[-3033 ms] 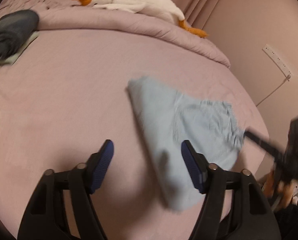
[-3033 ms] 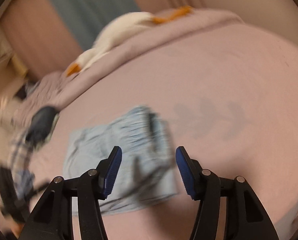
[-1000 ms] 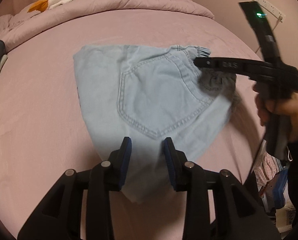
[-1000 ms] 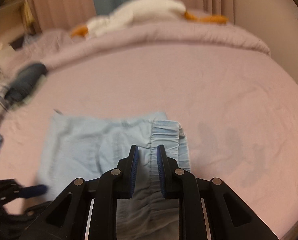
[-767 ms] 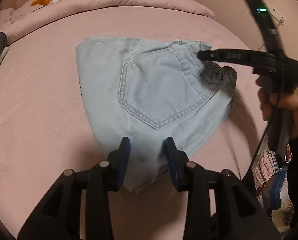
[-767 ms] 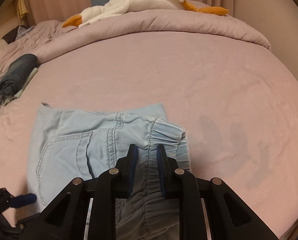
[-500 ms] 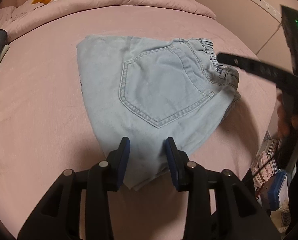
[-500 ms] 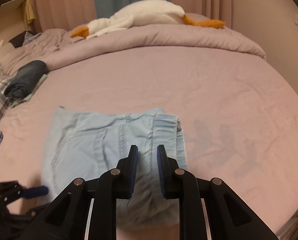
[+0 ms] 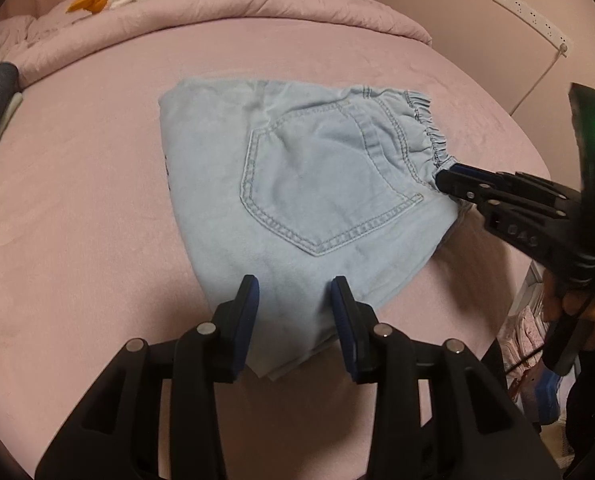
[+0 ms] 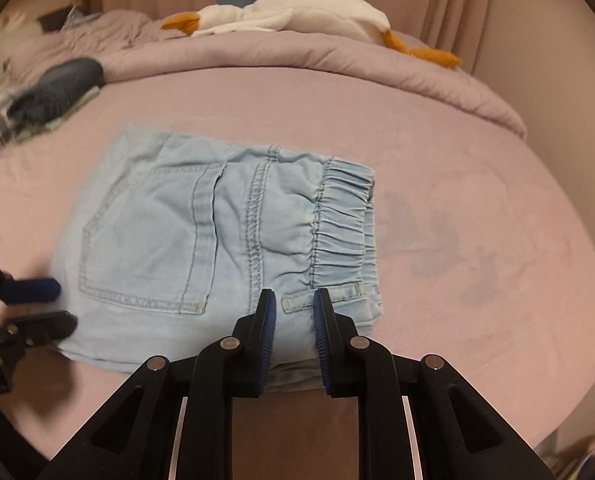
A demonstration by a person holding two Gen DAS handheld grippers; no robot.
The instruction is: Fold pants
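Observation:
Light blue denim pants (image 9: 309, 188) lie folded into a compact rectangle on the pink bed, back pocket up; they also show in the right wrist view (image 10: 217, 248). My left gripper (image 9: 295, 304) is open over the pants' near edge, its fingers on either side of the cloth. My right gripper (image 10: 293, 312) is narrowly open at the elastic waistband corner, with cloth between its fingers. In the left wrist view the right gripper (image 9: 449, 178) touches the waistband end. In the right wrist view the left gripper (image 10: 45, 308) is at the pants' left edge.
A white goose plush (image 10: 289, 14) lies on the rolled pink duvet (image 9: 225, 8) at the back. A dark folded garment (image 10: 57, 88) sits at the far left. A wall power strip (image 9: 531, 18) is at the right. The bed edge is near me.
The right gripper lowered the waistband onto the bed and opened slightly. The left gripper stayed at the near edge, slightly open. The pants now lie flatter.

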